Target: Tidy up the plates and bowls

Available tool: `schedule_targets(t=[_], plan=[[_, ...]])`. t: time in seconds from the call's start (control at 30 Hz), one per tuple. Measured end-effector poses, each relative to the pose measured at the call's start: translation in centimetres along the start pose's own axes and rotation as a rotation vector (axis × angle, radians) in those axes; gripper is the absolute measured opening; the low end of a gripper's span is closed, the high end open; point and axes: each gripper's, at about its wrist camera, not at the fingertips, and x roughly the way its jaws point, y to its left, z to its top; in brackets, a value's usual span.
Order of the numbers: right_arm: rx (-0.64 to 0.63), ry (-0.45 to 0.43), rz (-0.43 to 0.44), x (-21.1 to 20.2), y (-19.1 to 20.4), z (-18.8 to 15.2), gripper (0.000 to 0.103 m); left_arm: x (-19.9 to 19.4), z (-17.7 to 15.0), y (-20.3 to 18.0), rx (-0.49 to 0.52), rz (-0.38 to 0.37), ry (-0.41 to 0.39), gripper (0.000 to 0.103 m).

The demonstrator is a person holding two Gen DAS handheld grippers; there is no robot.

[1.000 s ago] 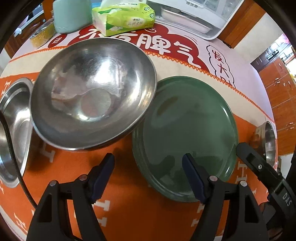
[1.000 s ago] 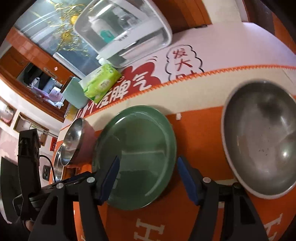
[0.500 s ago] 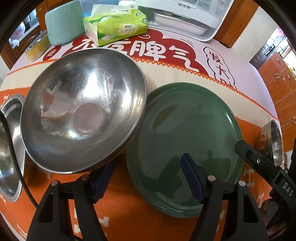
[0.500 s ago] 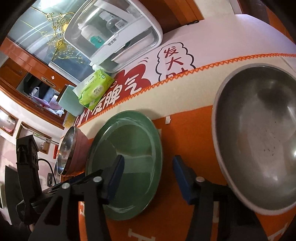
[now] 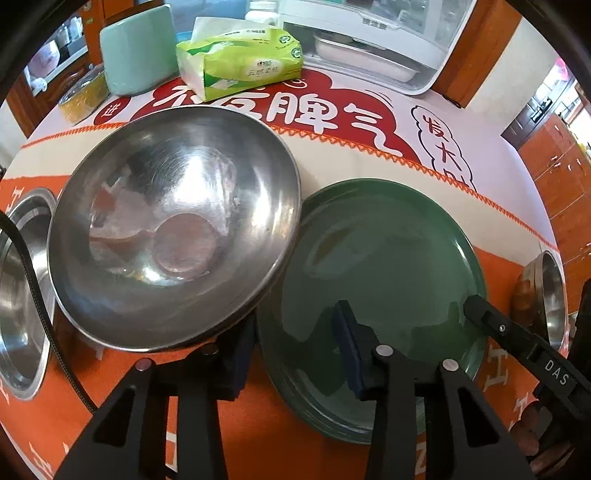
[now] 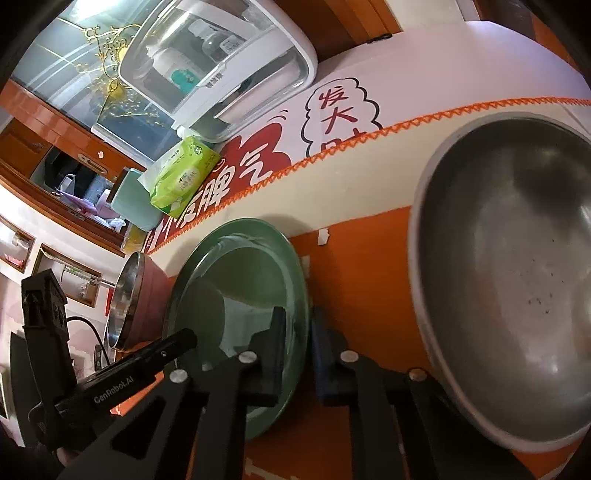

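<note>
A stack of green plates (image 5: pixel 380 251) lies on the orange tablecloth. My left gripper (image 5: pixel 293 347) is open astride the stack's left rim: one finger inside over the plate, the other outside under the large steel bowl (image 5: pixel 177 218) that overlaps the rim. In the right wrist view my right gripper (image 6: pixel 299 350) has closed in on the right rim of the green plates (image 6: pixel 236 295), one finger inside, one outside. A second steel bowl (image 6: pixel 517 269) sits just right of it.
A steel dish (image 5: pixel 18 295) lies at the far left. A green tissue pack (image 5: pixel 240 55), a pale green container (image 5: pixel 136 55) and a white appliance (image 5: pixel 369 33) stand at the back. A small tin (image 5: pixel 79 98) is back left.
Both grippers moved in onto the green plates' rims from either side. The right gripper's fingers narrowed around its rim. The steel bowl now hides the left gripper's outer finger.
</note>
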Motion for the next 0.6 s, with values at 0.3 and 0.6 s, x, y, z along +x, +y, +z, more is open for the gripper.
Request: schedule_targets(t=[0.3,0.6], plan=[[0.016,0.033,-0.017,-0.7,-0.3,-0.7,0.007,-0.5,-0.9,0.4,-0.033,-0.013,0.037,0.032],[0.018,0.048,-0.035,-2.4,0.1,-2.1,0.007,-1.9,-3.1,0.4,-0.04,-0.027,0.064,0.03]])
